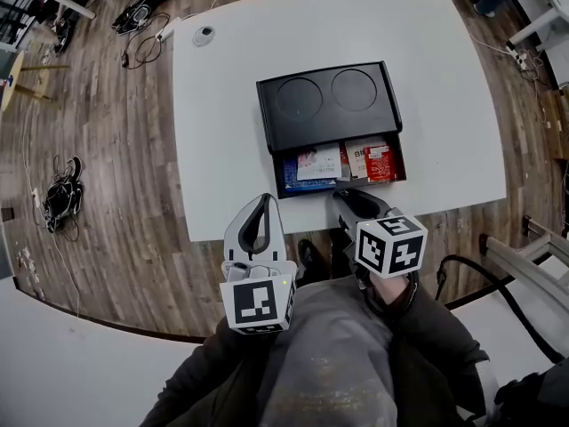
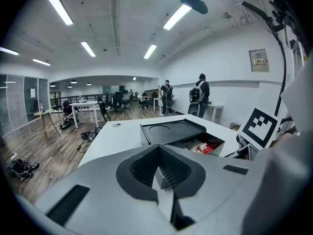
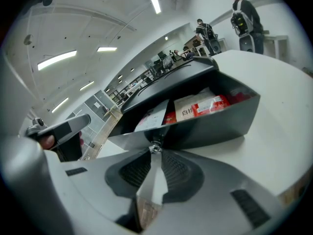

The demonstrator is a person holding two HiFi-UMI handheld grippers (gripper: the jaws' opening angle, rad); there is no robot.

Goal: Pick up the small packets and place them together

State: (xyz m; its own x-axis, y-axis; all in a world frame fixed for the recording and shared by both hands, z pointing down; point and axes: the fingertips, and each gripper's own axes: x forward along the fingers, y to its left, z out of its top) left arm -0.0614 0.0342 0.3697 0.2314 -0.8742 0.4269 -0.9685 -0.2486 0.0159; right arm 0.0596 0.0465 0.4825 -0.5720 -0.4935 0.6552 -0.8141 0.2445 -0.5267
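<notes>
Black box [image 1: 327, 105] half-hides packets [image 1: 342, 161] | right gripper [image 1: 345, 198] clamped on drawer knob [image 3: 156, 147] | left gripper [image 1: 264, 201] jaws together

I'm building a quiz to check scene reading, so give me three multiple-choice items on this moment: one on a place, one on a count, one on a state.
1. Where do the small packets lie?
A. stacked on the tray's top
B. in the open near compartment of the black tray
C. hanging off the tray's far side

2. How many round recesses does the tray's top have?
A. one
B. two
C. four

3. How do the left tongs stand?
A. shut and empty
B. clamped on a packet
C. wide open around the tray

Key:
1 B, the head view shows them inside that compartment.
2 B, two circles sit side by side.
3 A, the left gripper view shows the pads meeting with nothing between.
</notes>
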